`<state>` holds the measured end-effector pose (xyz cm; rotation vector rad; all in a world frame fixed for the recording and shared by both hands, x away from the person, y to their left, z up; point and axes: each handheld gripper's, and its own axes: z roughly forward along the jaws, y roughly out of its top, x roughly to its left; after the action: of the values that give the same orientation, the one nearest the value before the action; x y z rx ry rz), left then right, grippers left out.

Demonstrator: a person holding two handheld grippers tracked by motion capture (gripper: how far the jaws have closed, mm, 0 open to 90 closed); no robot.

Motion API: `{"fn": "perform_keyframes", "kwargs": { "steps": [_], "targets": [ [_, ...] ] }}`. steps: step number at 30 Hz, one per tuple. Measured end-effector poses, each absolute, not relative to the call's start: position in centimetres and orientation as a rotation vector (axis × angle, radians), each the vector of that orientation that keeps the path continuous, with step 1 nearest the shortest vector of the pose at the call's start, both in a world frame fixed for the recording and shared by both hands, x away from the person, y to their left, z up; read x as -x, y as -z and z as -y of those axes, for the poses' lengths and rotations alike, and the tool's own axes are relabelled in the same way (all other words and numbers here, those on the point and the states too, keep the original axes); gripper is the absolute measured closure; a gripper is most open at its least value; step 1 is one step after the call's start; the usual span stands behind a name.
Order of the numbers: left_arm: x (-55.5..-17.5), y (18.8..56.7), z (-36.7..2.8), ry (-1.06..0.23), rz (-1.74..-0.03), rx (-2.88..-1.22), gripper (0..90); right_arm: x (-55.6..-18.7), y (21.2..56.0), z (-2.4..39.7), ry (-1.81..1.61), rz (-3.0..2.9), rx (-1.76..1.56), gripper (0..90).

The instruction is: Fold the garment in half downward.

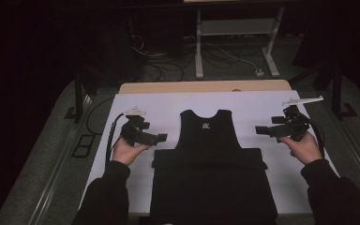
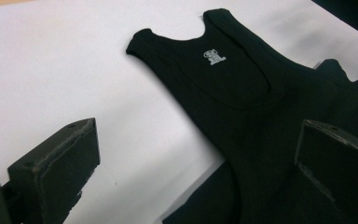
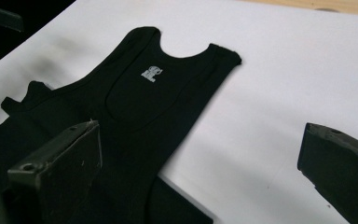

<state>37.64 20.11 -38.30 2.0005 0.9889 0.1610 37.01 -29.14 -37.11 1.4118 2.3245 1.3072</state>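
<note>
While the black tank top (image 1: 208,133) lay flat on the white sheet (image 1: 262,105), neckline pointing away from the person, both the left gripper (image 1: 161,138) and right gripper (image 1: 258,130) hovered unclenched beside it, empty.

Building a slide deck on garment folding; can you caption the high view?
Both tongs, left and right, hover open beside a black tank top on a white table.

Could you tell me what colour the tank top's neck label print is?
White, on the black tank top; clearest in the left gripper view.
</note>
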Motion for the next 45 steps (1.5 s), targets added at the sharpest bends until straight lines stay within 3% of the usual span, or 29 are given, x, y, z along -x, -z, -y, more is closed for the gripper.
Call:
{"fn": "perform_keyframes", "kwargs": {
  "steps": [45],
  "targets": [
    [-42.7,37.9,-17.7,-0.121,-1.009,-1.965,0.0,-41.9,37.5,27.1,-1.276,-2.359,-1.419,0.0]
  ]
}}
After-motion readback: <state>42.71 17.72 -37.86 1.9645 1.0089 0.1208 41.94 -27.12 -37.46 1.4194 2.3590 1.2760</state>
